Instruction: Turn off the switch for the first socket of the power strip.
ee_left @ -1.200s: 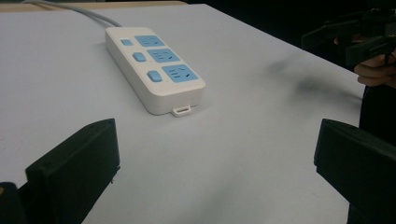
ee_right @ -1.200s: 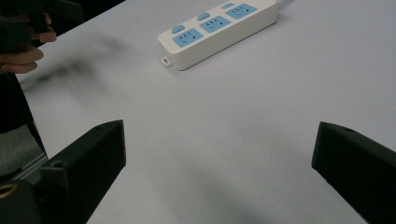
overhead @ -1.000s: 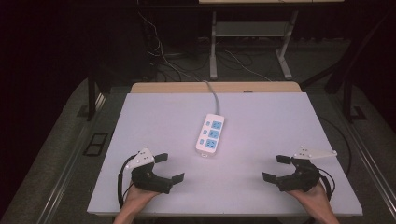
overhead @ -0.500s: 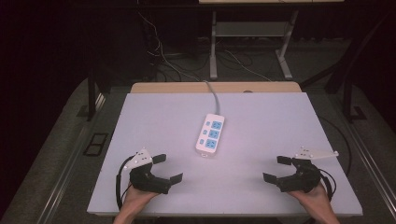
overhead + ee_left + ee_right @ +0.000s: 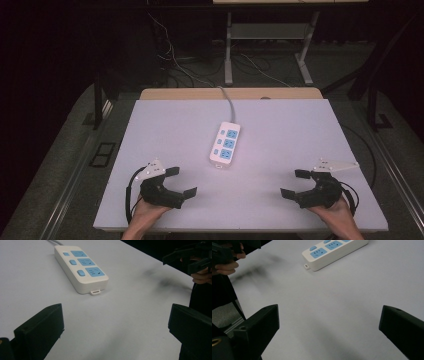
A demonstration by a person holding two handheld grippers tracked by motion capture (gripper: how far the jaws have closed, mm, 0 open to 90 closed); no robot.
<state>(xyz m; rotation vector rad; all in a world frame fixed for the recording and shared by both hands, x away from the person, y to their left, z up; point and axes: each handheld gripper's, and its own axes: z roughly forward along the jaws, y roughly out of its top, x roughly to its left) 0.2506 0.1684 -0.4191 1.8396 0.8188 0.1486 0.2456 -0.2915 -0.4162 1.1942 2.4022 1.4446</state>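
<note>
Power strip: the white power strip [image 5: 225, 145] with blue sockets lies flat near the middle of the table [image 5: 165, 125], its grey cord [image 5: 229, 105] running off the far edge; nothing touches it.
Change: almost none since a second ago; the strip lies where it did, and both grippers have stayed near the table's near edge, the left one shifted only slightly.
Left gripper: the left gripper [image 5: 172, 184] sits near-left of the power strip, well apart from it, jaws wide apart and empty; in the left gripper view the strip [image 5: 80, 267] lies ahead between the jaws' lines.
Right gripper: the right gripper [image 5: 298, 184] sits near-right of the power strip, well apart, jaws wide apart and empty; the strip's near end [image 5: 332, 251] shows ahead in the right gripper view.
Meaning: likely the resting start, with the reach toward the strip not yet begun.
</note>
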